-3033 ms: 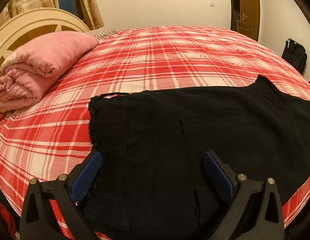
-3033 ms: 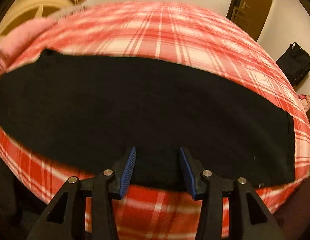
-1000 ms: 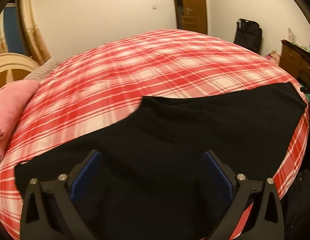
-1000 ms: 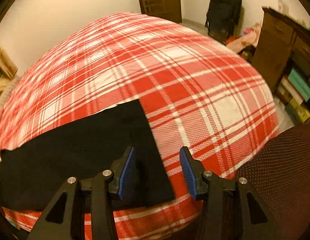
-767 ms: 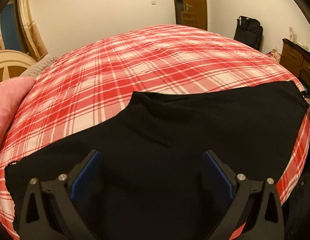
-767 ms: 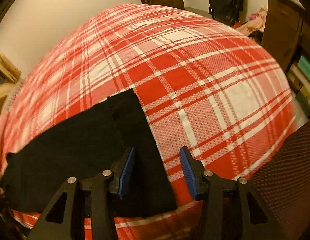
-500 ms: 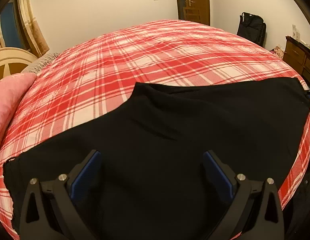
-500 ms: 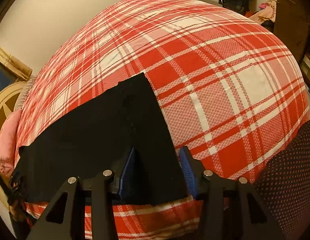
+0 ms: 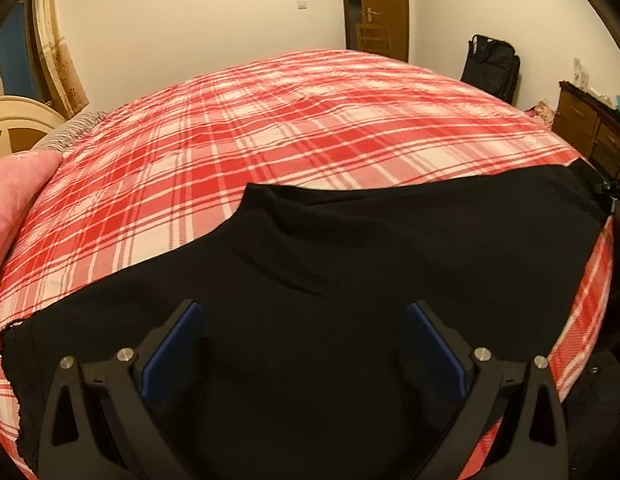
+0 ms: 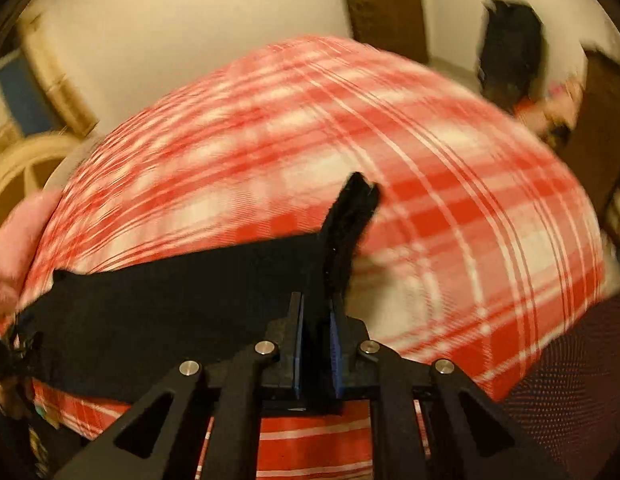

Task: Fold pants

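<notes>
- The right gripper (image 10: 316,344), which half a second ago stood with its blue pads apart astride the hem end of the black fabric pants (image 9: 350,300), is now pinched shut on that hem, and a strip of the cloth stands up from between the pads above the red-and-white plaid bed (image 9: 310,120).
- That means the grasp for the fold is made: the leg end is caught and, as I judge it, ready to be carried back over the rest of the garment.
- The right wrist view is smeared by motion, so the lifted piece is probably the hem corner, though I cannot be sure.
- The left gripper (image 9: 302,344) has not closed; its jaws gape wide, holding nothing, poised over the middle of the pants.
- The pants lie flat along the near edge of the bed, one end by the pink rolled blanket (image 9: 14,200) at the bed's head side, the other reaching toward its foot.
</notes>
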Demonstrator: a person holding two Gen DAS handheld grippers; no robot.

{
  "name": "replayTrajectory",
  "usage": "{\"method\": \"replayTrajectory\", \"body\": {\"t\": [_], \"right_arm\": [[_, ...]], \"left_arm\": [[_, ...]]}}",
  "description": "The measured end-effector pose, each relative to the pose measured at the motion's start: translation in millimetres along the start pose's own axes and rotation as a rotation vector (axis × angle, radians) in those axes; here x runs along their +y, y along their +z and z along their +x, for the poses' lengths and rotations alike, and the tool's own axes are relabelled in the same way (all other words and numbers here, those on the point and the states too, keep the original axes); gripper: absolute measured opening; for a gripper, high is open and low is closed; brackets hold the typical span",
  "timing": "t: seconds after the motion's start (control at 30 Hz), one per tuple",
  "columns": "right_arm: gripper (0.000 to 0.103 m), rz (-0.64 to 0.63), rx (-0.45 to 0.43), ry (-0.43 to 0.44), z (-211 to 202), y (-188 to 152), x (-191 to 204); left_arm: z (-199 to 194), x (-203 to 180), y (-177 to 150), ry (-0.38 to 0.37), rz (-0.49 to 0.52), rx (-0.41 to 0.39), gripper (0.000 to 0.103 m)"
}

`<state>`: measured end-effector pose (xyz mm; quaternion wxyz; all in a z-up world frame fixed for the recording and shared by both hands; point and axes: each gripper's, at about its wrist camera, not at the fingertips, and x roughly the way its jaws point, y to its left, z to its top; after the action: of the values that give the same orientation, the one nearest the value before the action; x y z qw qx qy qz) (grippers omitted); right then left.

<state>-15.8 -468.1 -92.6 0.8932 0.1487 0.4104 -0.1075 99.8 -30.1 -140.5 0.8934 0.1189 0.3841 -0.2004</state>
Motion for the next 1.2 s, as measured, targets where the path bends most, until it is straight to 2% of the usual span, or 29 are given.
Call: {"method": "replayTrajectory", "body": {"t": [0.13, 0.23, 0.33, 0.47, 0.5, 0.6, 0.7, 0.83, 0.9, 1.0, 1.2], "right_arm": [[0.011, -0.176, -0.032, 0.031, -9.2, 4.8, 81.7], [0.011, -0.297, -0.009, 0.082, 1.4, -6.9, 147.0], [0.011, -0.406, 0.042, 0.102, 35.2, -26.4, 199.3], [0.015, -0.495, 0.142, 0.086, 82.9, -54.9, 231.5], [0.020, -0.499, 0.131, 0.096, 83.3, -56.0, 232.1], [0.058, -0.444, 0.149, 0.205, 68.9, -51.1, 215.5], [0.060, -0.388, 0.118, 0.274, 49.1, -46.4, 187.0], [0.060, -0.246, 0.021, 0.292, 31.8, -46.2, 138.7], [0.060, -0.173, -0.016, 0.268, 31.9, -47.2, 121.2], [0.060, -0.139, -0.049, 0.267, 29.7, -47.0, 115.9], [0.060, -0.156, -0.139, 0.264, 18.3, -46.4, 120.6]], "left_arm": [[-7.5, -9.3, 3.6, -0.062, 0.009, -0.019, 0.103], [-10.5, -17.8, 5.8, -0.130, 0.001, -0.025, 0.103], [-8.2, -23.9, 7.3, -0.193, -0.023, -0.019, 0.103], [-3.5, -35.4, 8.0, -0.245, -0.034, -0.009, 0.103], [-3.0, -38.4, 8.3, -0.251, -0.030, -0.007, 0.103], [-0.1, -49.9, 11.4, -0.281, -0.020, -0.008, 0.103], [6.0, -64.5, 16.9, -0.336, -0.020, -0.001, 0.103], [20.2, -88.9, 24.6, -0.418, -0.020, 0.020, 0.099], [28.6, -102.6, 28.5, -0.459, -0.026, 0.038, 0.096], [41.9, -124.2, 34.1, -0.532, -0.042, 0.075, 0.089], [56.1, -159.5, 52.1, -0.563, -0.033, 0.088, 0.089]]}}
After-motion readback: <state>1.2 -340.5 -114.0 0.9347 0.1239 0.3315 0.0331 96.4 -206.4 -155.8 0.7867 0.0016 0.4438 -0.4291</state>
